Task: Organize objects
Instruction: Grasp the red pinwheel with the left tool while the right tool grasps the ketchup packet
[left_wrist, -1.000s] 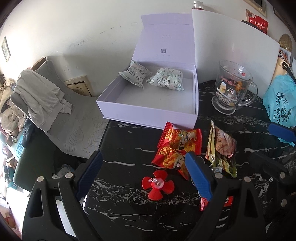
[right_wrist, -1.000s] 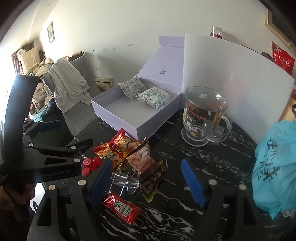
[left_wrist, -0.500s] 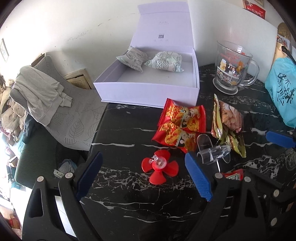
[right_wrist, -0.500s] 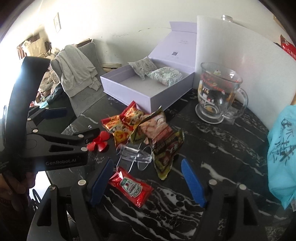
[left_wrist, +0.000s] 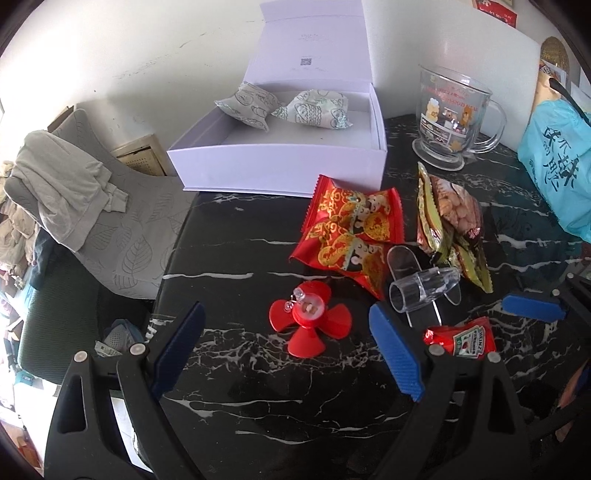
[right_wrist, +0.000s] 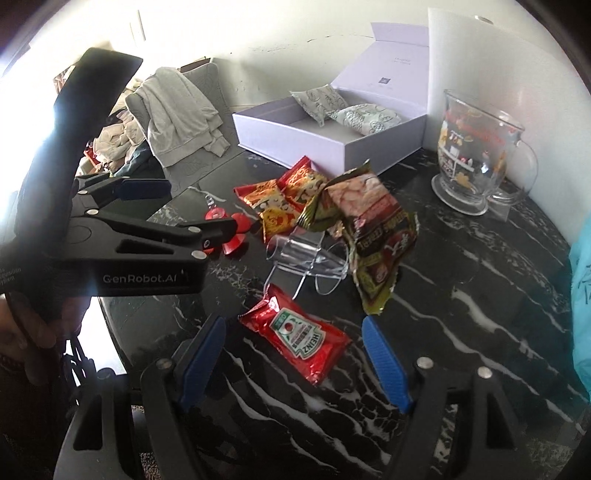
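Observation:
An open white box (left_wrist: 280, 170) (right_wrist: 332, 146) holds two pale patterned packets (left_wrist: 314, 110) at the back of the black marble table (left_wrist: 240, 266). In front lie red snack packets (left_wrist: 351, 232) (right_wrist: 284, 195), green-brown snack packets (left_wrist: 450, 221) (right_wrist: 369, 229), a clear plastic stand (left_wrist: 421, 288) (right_wrist: 306, 254), a red propeller toy (left_wrist: 308, 317) (right_wrist: 229, 229) and a red ketchup sachet (left_wrist: 461, 338) (right_wrist: 299, 336). My left gripper (left_wrist: 284, 350) is open, just short of the propeller. My right gripper (right_wrist: 291, 354) is open, straddling the near end of the sachet.
A glass mug (left_wrist: 450, 114) (right_wrist: 476, 155) stands at the back right beside a white board (left_wrist: 461, 62). A blue plastic bag (left_wrist: 557, 166) sits at the right edge. A grey chair with clothes (left_wrist: 74, 192) stands left of the table.
Both grippers have tilted down and drawn closer to the tabletop items. The propeller now lies between my left fingers' line and the sachet between my right fingers. Both stay open.

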